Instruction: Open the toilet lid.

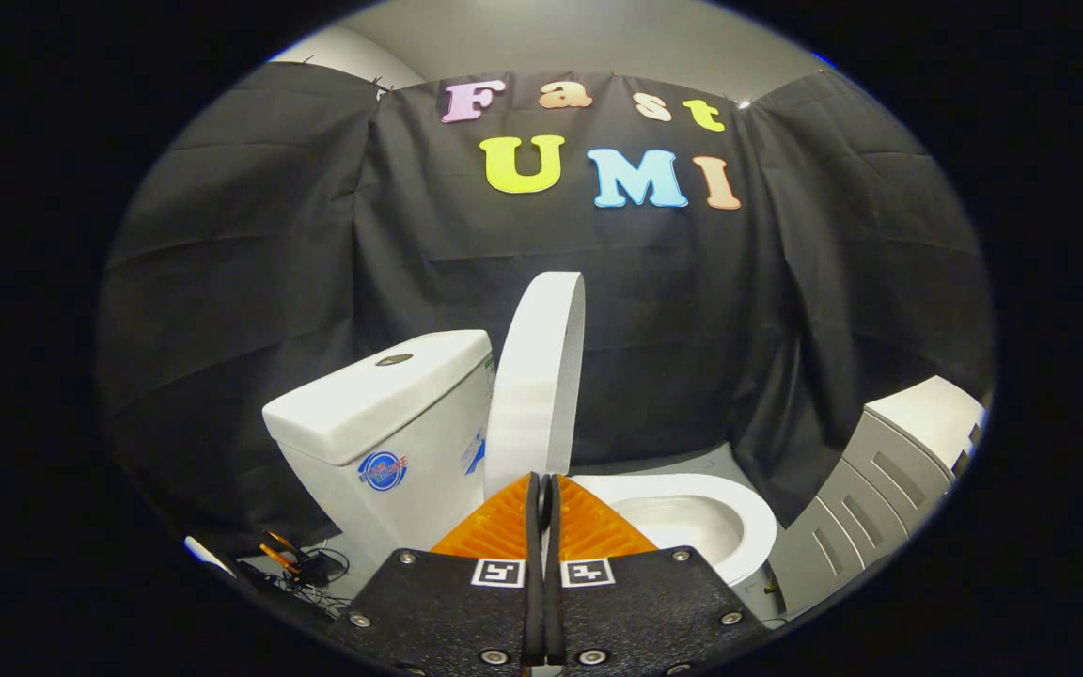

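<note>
Both fingers of the gripper [542,489] are pressing together with nothing between them; the toilet lid [536,376] is standing upright just ahead of the tips, leaning beside the cistern [382,414], the seat [692,522] lying exposed; the risk is looking modest: a nudge from the closed tips could be tipping the lid forward, letting it slam down

The tongs [542,489] point forward and level, their two fingers [500,527] pressed together side by side — only a thin seam runs between them. Nothing sits in that seam — the tips meet bare.
</note>
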